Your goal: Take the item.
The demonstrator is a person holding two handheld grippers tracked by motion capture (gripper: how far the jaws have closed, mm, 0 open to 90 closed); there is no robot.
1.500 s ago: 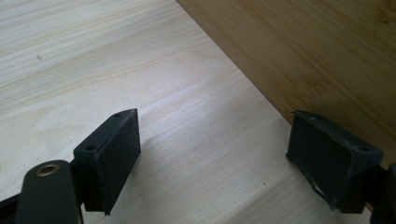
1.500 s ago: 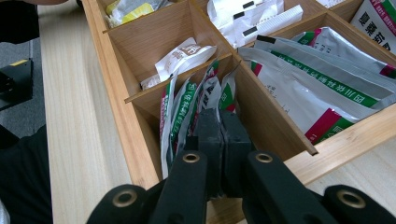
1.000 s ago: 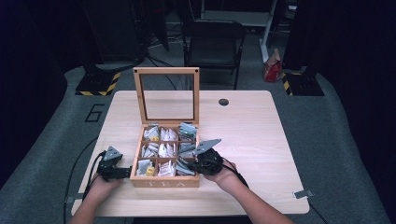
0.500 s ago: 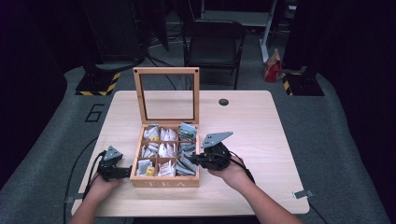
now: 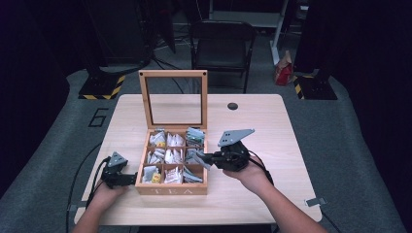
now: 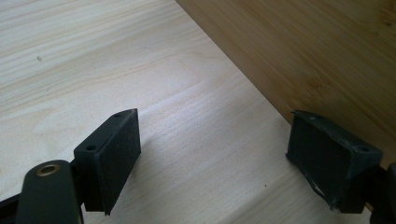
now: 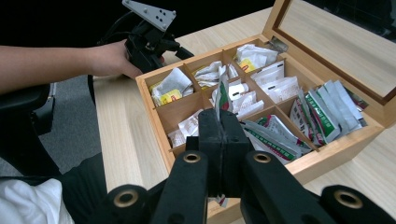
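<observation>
Right tool (image 7: 219, 133) pressed together on a tea sachet (image 7: 222, 95), held edge-up just above the open tea box (image 5: 171, 187) on the table (image 5: 252, 121); light, thin, crushable paper, likely best pinched near one edge; left tool (image 6: 215, 154) spread, resting beside the box wall.

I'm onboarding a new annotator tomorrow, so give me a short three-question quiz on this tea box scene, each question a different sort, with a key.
1. True or false: the right gripper is shut on a tea bag packet.
2. Where is the left gripper? A) inside the tea box, B) on the table against the box's outer left wall, C) gripping the lid.
3. Fill in: the tea box has its glass-paned lid standing ____.

Key
1. True; the jaws are closed with the packet sticking up between them.
2. B; its jaws are spread, one beside the wooden wall.
3. Open, upright at the back.
</observation>
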